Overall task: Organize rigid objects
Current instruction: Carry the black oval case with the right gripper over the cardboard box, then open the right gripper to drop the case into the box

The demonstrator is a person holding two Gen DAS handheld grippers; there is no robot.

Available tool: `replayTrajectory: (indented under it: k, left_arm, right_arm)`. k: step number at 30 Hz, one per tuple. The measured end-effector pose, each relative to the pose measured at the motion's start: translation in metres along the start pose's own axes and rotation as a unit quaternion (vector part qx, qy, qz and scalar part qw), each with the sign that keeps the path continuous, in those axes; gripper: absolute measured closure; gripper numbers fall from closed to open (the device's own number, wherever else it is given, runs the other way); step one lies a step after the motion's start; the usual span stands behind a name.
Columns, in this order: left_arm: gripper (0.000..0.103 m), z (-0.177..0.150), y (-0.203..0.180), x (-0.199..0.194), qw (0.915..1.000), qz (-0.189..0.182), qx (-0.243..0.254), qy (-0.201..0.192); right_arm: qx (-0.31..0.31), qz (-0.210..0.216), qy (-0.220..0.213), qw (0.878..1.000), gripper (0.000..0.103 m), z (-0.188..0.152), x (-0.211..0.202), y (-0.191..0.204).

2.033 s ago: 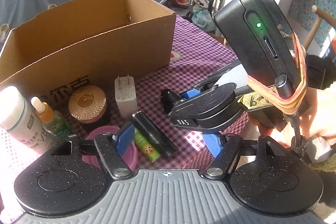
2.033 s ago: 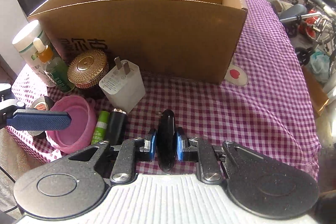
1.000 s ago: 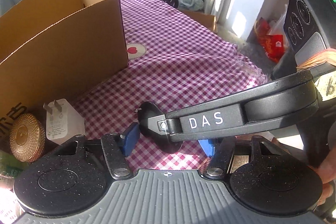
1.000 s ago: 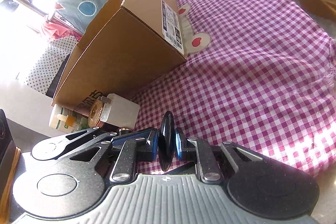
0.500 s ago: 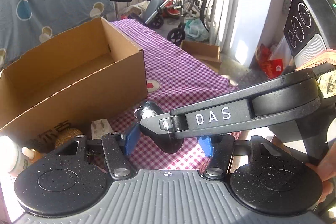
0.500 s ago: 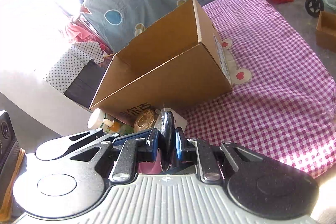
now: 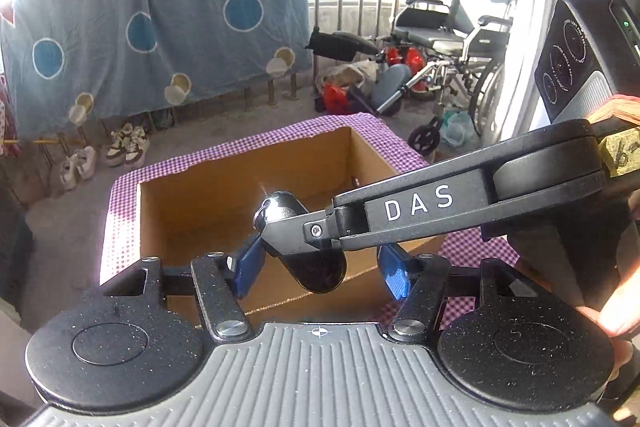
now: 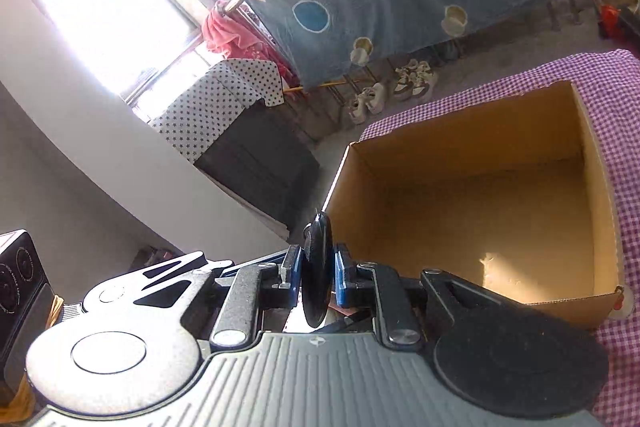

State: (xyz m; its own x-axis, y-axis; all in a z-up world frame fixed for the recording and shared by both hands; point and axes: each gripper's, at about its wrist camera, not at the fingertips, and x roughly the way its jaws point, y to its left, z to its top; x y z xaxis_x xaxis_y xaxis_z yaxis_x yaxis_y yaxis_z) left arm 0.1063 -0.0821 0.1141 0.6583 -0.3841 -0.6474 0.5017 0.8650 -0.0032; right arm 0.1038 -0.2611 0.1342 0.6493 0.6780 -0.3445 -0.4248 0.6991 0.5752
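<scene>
My right gripper (image 8: pixel 316 277) is shut on a flat black oval object (image 8: pixel 317 267), held edge-on just above the near left corner of the open cardboard box (image 8: pixel 472 211). In the left wrist view the same black object (image 7: pixel 304 247) hangs between my left gripper's blue pads, gripped by the right gripper's arm marked DAS (image 7: pixel 460 203). My left gripper (image 7: pixel 320 267) is open and empty, above the near rim of the box (image 7: pixel 208 203). The box interior looks empty.
The box sits on a purple checked tablecloth (image 8: pixel 624 99). A blue blanket (image 7: pixel 160 19) hangs behind, with shoes on the floor and a wheelchair (image 7: pixel 452 39) at the back right. A dark cabinet (image 8: pixel 260 155) stands left of the table.
Both grippers have risen and moved over the box. The small items on the table in front of the box have dropped out of view. The right gripper still holds the black object.
</scene>
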Motion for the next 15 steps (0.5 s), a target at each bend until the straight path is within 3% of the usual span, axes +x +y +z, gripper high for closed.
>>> replayTrajectory:
  k: [5,9,15]
  left_arm:
    - [0.039,0.010,0.038,0.044,0.9979,0.044,-0.028,0.038]
    - [0.038,0.007,0.063,0.055,0.9946,0.084,-0.036,0.050]
    - [0.038,0.003,0.090,0.052,0.9918,0.087,-0.074,0.056]
  right_arm:
    - [0.042,-0.010,0.072,0.996,0.085,0.044,0.078,-0.020]
    - [0.085,-0.023,0.120,0.989,0.085,0.063,0.137,-0.043]
    - [0.109,-0.052,0.152,0.981,0.085,0.076,0.206,-0.067]
